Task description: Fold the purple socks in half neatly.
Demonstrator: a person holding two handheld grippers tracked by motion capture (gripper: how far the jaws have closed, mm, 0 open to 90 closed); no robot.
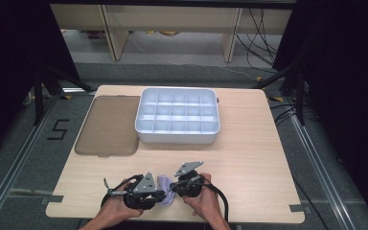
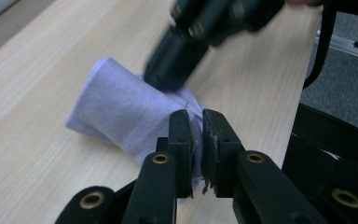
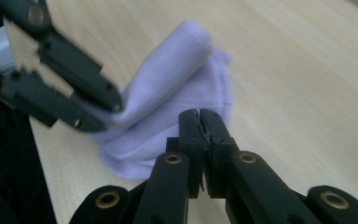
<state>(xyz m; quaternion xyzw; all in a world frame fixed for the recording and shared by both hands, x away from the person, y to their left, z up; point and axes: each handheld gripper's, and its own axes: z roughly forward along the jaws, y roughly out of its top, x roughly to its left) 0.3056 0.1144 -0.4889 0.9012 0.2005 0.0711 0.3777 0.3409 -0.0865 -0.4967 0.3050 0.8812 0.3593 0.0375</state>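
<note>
A small lilac cloth (image 1: 165,183) lies folded near the table's front edge, between my two grippers. My left gripper (image 1: 161,195) comes at it from the left and is shut on it; in the left gripper view the jaws (image 2: 195,125) pinch the near edge of the cloth (image 2: 121,109). My right gripper (image 1: 173,188) comes from the right and is shut on the cloth's other side. In the right gripper view its jaws (image 3: 199,115) are closed against the cloth (image 3: 172,88), and the left gripper (image 3: 106,114) bites the fold. The blurred right gripper (image 2: 162,78) touches the cloth's top.
A white tray (image 1: 177,137) divided into several compartments stands at the table's middle back. A flat brown translucent lid (image 1: 108,125) lies to its left. Both hands rest at the front edge of the wooden table (image 1: 249,167). Dark floor and cables surround it.
</note>
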